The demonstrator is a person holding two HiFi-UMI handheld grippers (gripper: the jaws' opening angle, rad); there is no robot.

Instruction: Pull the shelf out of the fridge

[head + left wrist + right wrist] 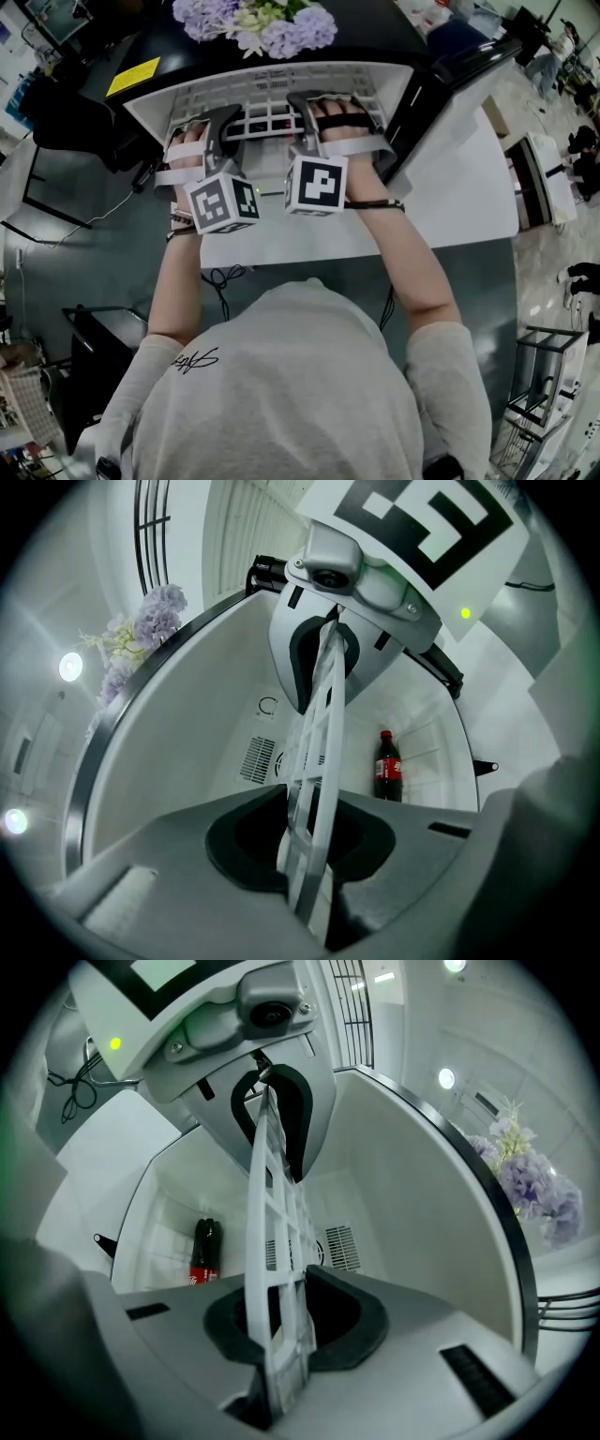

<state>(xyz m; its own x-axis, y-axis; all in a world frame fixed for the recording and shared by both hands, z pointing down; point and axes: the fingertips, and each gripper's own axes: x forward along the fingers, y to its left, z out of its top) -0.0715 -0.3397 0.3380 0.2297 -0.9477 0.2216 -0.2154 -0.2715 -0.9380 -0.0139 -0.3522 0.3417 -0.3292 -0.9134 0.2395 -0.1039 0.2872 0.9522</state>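
Shelf gripped, ready to draw out
Our left hand-held gripper and right hand-held gripper clamp the shelf's near edge at the fridge mouth; we should pull evenly, level.

Right gripper view, contents:
- Right gripper: grey jaws with dark pads closed on the near edge of the shelf.
- Shelf: white lattice, seen edge-on, running from the jaws up the frame.
- Left gripper: at the shelf's far end, clamped on the same edge; green light lit on its body.
- Fridge: white interior; vent grille on the back wall beside the shelf.
- Dark bottle: red label, upright by the left inner wall.
- Purple flowers: outside the fridge, right.
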